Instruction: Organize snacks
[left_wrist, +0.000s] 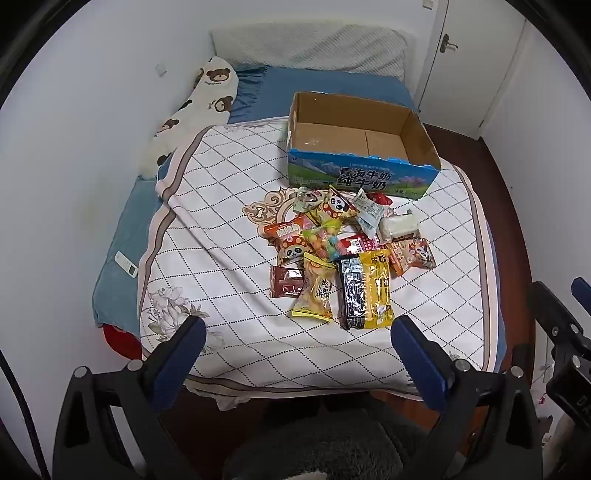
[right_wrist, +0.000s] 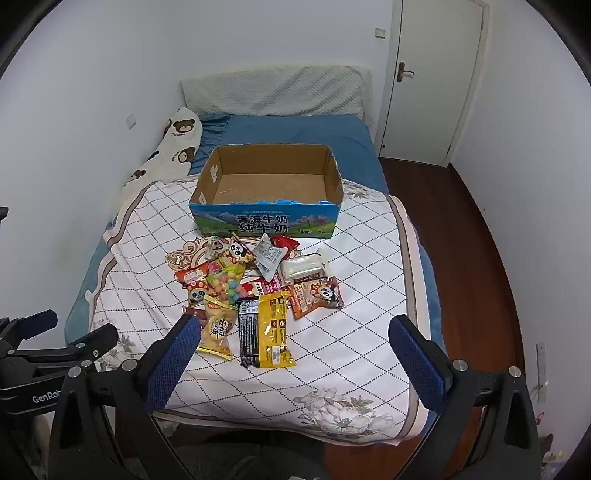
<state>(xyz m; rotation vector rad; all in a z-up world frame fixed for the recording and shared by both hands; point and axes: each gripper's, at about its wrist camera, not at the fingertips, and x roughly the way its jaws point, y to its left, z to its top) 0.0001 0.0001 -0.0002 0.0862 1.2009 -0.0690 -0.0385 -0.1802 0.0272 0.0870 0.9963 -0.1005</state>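
Note:
A pile of snack packets (left_wrist: 343, 251) lies on the quilt in the middle of the bed, also in the right wrist view (right_wrist: 258, 291). It includes a black and yellow packet (left_wrist: 365, 291), a yellow egg-snack packet (left_wrist: 316, 291) and a brown packet (left_wrist: 286, 282). An empty open cardboard milk box (left_wrist: 360, 173) with blue printed sides stands just behind the pile, also in the right wrist view (right_wrist: 267, 221). My left gripper (left_wrist: 297, 328) is open and empty, held above the bed's near edge. My right gripper (right_wrist: 293, 330) is open and empty beside it.
The white diamond-pattern quilt (left_wrist: 229, 221) covers a blue bed against the left wall. A bear-print pillow (left_wrist: 203, 99) lies at the left, a white remote (left_wrist: 126, 264) on the blue sheet. Wooden floor (right_wrist: 472, 258) and a white door (right_wrist: 432, 81) are at the right.

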